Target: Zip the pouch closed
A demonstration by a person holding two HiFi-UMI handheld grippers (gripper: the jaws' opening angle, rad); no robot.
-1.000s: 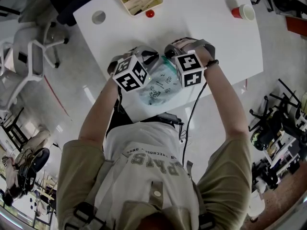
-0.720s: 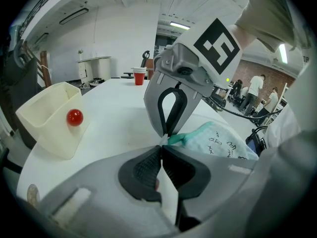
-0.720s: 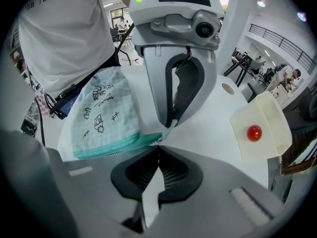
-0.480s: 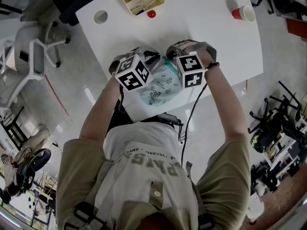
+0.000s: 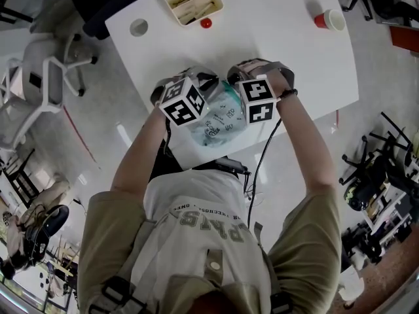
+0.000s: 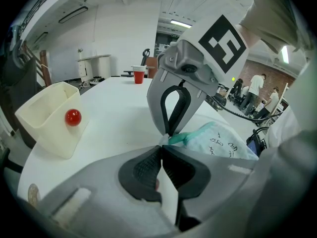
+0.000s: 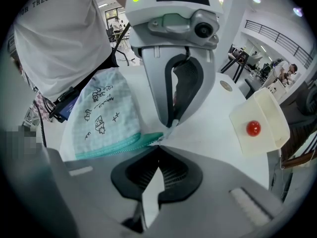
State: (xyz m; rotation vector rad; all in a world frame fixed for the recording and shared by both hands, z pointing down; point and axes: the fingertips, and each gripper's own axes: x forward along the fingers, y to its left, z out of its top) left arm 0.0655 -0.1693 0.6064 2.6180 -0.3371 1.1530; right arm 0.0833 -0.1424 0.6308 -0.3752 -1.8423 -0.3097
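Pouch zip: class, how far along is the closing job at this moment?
Done: the teal zip looks joined along the stretch visible in the right gripper view. In hand: the left gripper and right gripper are both shut on the pouch at one end of it, tip to tip. Remaining: I cannot tell whether the last bit is closed; then release.

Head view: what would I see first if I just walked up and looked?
First, the two black-and-white marker cubes in the middle, on the left gripper and right gripper, both shut at the teal zipper end of a pale pouch with doodles. Next, the red ball by a cream bin at the far edge of the white table, and a red cup far right.
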